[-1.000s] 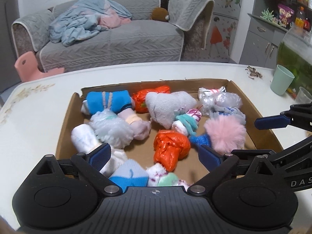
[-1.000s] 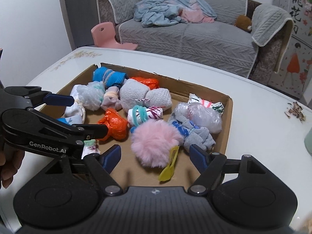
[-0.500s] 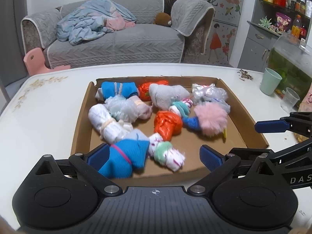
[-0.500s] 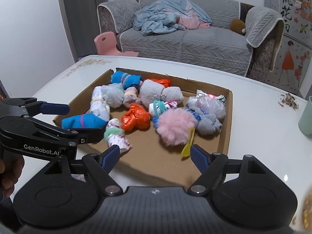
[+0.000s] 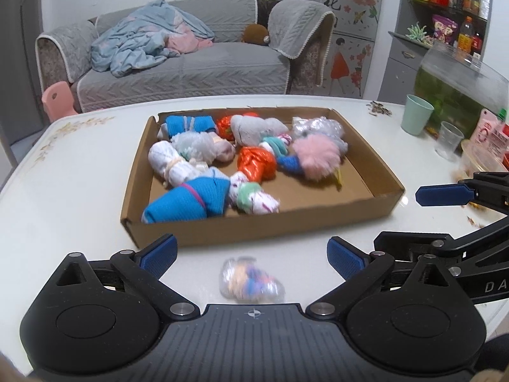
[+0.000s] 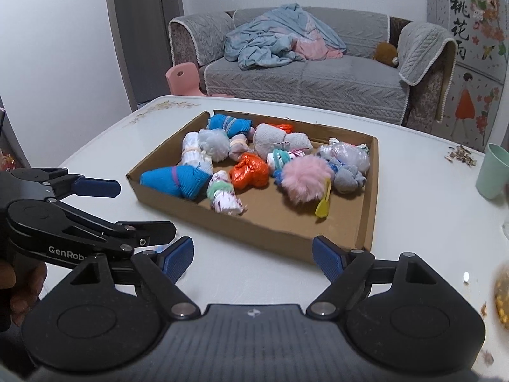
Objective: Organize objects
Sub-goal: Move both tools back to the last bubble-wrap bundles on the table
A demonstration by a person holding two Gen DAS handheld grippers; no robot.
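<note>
A shallow cardboard tray point(image 5: 261, 226) point(image 6: 270, 229) on the white table holds several rolled socks and bundles: a blue roll point(image 5: 191, 200) point(image 6: 175, 180), an orange bundle point(image 5: 256, 162) point(image 6: 251, 168), a pink pompom point(image 5: 316, 156) point(image 6: 305, 178) and a yellow clip point(image 6: 323, 205). A clear-wrapped bundle point(image 5: 251, 281) lies on the table in front of the tray, between the open fingers of my left gripper point(image 5: 251, 256). My right gripper point(image 6: 253, 256) is open and empty, just short of the tray's near wall. It also shows at the right of the left wrist view point(image 5: 445, 195).
A green cup point(image 5: 416, 117) point(image 6: 493, 172), a clear cup point(image 5: 448, 140) and a pink-labelled bottle point(image 5: 491, 138) stand at the table's right side. Seed husks point(image 6: 461, 156) lie by the cup. A grey sofa point(image 5: 191, 63) is behind the table.
Both grippers have pulled back from over the tray to the table in front of it. The clear-wrapped bundle on the table has come into the left wrist view.
</note>
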